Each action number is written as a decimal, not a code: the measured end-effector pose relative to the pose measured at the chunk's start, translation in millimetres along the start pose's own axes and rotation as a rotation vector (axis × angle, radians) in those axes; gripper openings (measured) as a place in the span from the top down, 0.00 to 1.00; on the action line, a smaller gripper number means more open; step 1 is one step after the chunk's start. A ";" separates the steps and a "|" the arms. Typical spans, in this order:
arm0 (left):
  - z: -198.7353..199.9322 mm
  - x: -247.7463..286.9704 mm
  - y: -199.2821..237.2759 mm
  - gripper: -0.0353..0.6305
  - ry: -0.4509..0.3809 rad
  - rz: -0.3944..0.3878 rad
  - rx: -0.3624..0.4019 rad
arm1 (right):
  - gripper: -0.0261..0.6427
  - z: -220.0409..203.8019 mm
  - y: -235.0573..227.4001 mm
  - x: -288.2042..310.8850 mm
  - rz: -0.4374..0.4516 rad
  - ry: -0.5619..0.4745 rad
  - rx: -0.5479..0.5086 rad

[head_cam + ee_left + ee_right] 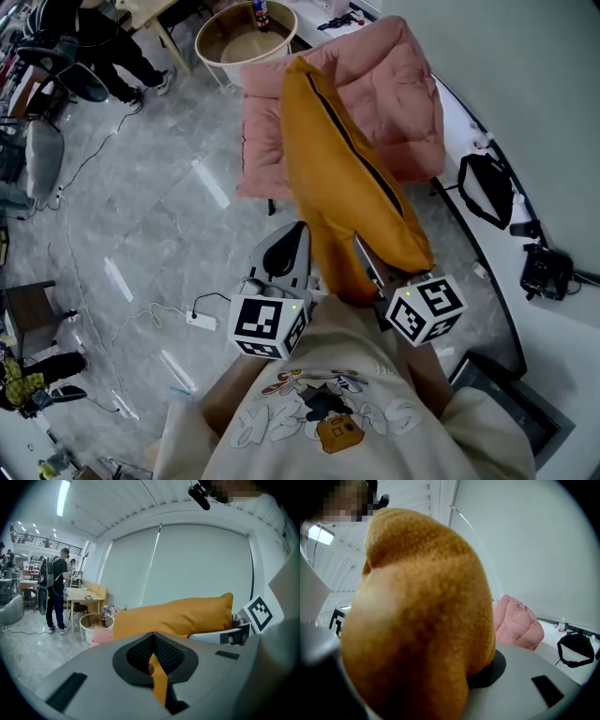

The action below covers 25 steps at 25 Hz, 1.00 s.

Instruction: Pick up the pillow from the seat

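Here, the person is holding the orange pillow (347,169) in the air with both grippers, its near end at the chest and its far end reaching out over the pink padded seat (405,84). The left gripper (300,232) is pinching a thin fold of the pillow's fabric, its jaws closed on that strip. The right gripper (364,251) is clamping the pillow's near corner, and the bulging fabric is filling most of the right gripper view. A round table (225,42) is standing beyond the seat.
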<state>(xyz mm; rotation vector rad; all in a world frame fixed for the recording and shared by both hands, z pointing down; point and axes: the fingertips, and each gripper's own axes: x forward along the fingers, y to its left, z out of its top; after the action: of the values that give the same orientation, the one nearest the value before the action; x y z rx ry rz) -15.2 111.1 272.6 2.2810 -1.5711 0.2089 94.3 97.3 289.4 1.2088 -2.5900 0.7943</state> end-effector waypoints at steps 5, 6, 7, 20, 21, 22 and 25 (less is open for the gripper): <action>-0.7 -2.0 -9.0 0.94 0.003 -0.006 0.018 | 0.62 3.3 -1.7 -4.2 0.007 -0.019 -0.005; -1.0 -1.2 -10.0 0.94 0.002 -0.004 0.015 | 0.62 2.8 -2.8 -4.9 0.005 -0.020 -0.007; -1.7 -0.2 -11.3 0.94 0.003 -0.004 0.012 | 0.62 1.9 -4.0 -5.9 0.003 -0.019 -0.008; -11.1 12.4 -38.1 0.94 0.027 -0.040 0.005 | 0.62 -3.9 -27.0 -26.9 -0.032 -0.027 0.013; -11.2 13.1 -38.5 0.94 0.027 -0.040 0.003 | 0.62 -3.9 -27.7 -27.2 -0.032 -0.026 0.013; -10.8 13.9 -38.7 0.94 0.027 -0.040 0.003 | 0.62 -3.4 -28.0 -27.0 -0.030 -0.025 0.012; -9.3 18.1 -41.4 0.94 0.030 -0.046 0.008 | 0.62 -1.8 -29.6 -27.3 -0.028 -0.024 0.009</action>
<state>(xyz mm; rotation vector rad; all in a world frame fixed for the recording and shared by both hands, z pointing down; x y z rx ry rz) 30.6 111.9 278.3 2.3064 -1.5046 0.2364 134.4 100.7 292.5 1.2619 -2.5855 0.7916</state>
